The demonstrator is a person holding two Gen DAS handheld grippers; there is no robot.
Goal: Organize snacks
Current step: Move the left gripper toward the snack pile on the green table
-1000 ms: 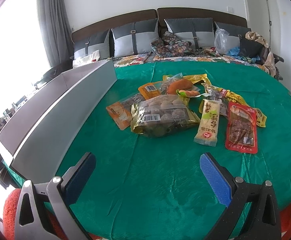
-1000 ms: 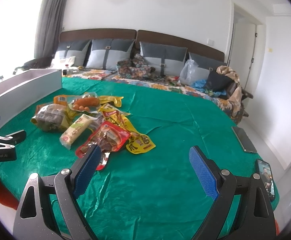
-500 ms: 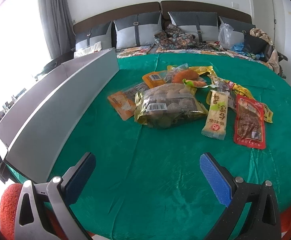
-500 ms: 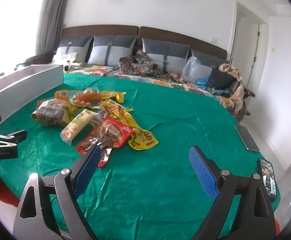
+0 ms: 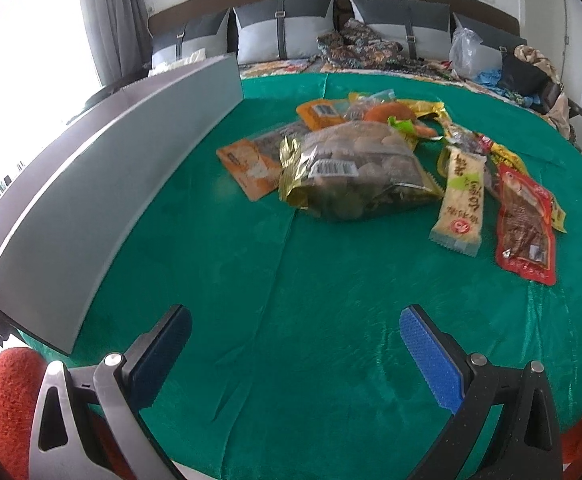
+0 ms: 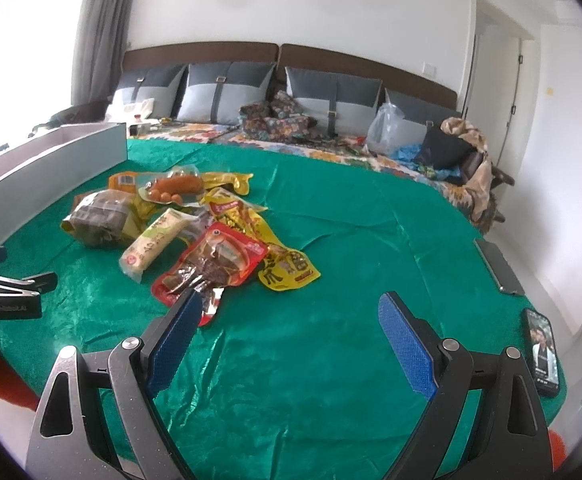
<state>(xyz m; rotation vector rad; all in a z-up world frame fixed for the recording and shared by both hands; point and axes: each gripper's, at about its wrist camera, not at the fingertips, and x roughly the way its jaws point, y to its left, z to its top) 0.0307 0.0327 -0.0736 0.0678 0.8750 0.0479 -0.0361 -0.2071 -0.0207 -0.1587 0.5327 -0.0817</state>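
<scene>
A: Left wrist view: the left gripper [image 5: 295, 344] hangs low over the desk [image 5: 291, 320], which is draped in a shiny, creased green cloth. Its jaws are spread wide with nothing between them; the pads are blue and ribbed.

B: Where are the snacks?

A: Heaped at about twelve to one o'clock, well apart from the jaws. Nearest is a crinkly clear bag of round brown balls [image 5: 355, 168] with gold foil edges. A flat orange packet [image 5: 247, 164] lies touching it at its left, a long pale bar-shaped pack [image 5: 461, 200] just right, then a glossy red pouch [image 5: 525, 224].

B: And the box?

A: A long grey box [image 5: 103, 184] with smooth walls runs along the desk edge from nine to eleven o'clock.

B: Right wrist view?

A: The right gripper [image 6: 291, 332] also hovers with jaws spread and empty. The red pouch [image 6: 215, 260] sits at eleven o'clock, partly behind the left pad; a yellow packet [image 6: 287, 268] lies beside it. Two phones [image 6: 543, 352] lie at the desk's right edge.
</scene>
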